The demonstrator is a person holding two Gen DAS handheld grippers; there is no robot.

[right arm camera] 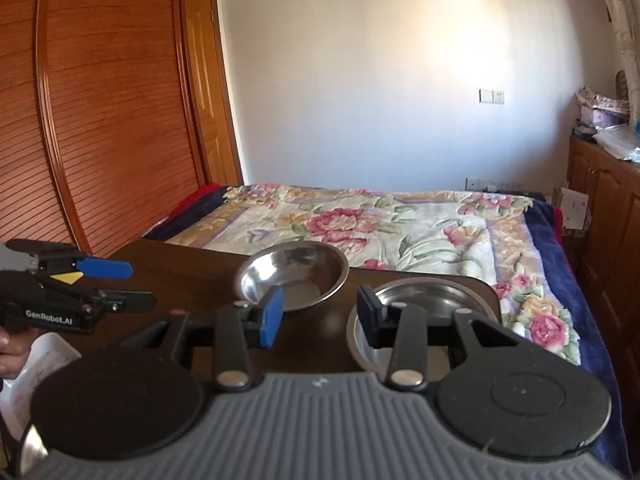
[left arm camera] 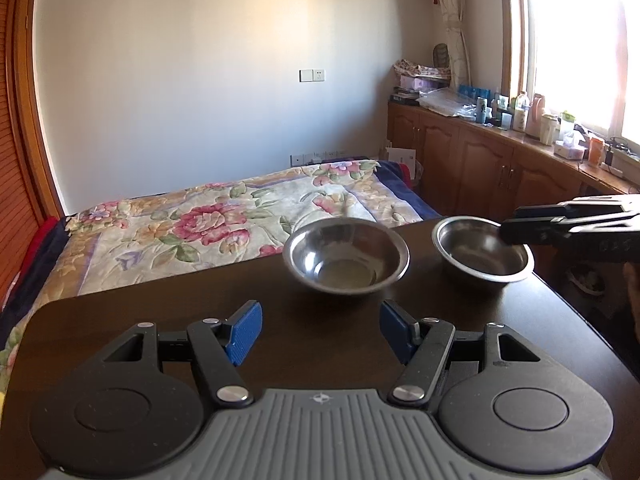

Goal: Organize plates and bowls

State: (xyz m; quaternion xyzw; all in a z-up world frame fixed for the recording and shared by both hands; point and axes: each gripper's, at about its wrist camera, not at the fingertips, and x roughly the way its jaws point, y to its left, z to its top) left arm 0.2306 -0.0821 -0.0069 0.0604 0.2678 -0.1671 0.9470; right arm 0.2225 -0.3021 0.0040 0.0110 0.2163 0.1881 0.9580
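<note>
1. Bowls first: I see two steel ones on the dark worktop [left arm camera: 160, 340], both near its far edge by the bed [left arm camera: 200, 232]. The left bowl [left arm camera: 346, 256] sits nearer the middle of that edge; the right bowl [left arm camera: 482, 249] sits close to the far right corner. They stand apart, not nested and not touching.

2. My left tongs [left arm camera: 320, 330] hang wide, nothing between the blue pads. The left bowl lies straight ahead of them, a little beyond the tips.

3. My right tongs [right arm camera: 318, 314] are parted about halfway and hold nothing. From the right wrist view the right-hand finger sits over the near rim of the right bowl [right arm camera: 424, 298], while the left one stands in front of the left bowl [right arm camera: 294, 274]. I cannot tell whether the finger touches the rim; the pads do not pinch it.

4. Round bowls have no long axis, so only the rim matters. I judge that the next move is to nest one bowl in the other.

5. The right tongs are nearer to the right bowl, the left tongs to the left bowl, so each hand has its own piece.

6. No plates show in either view.
</note>
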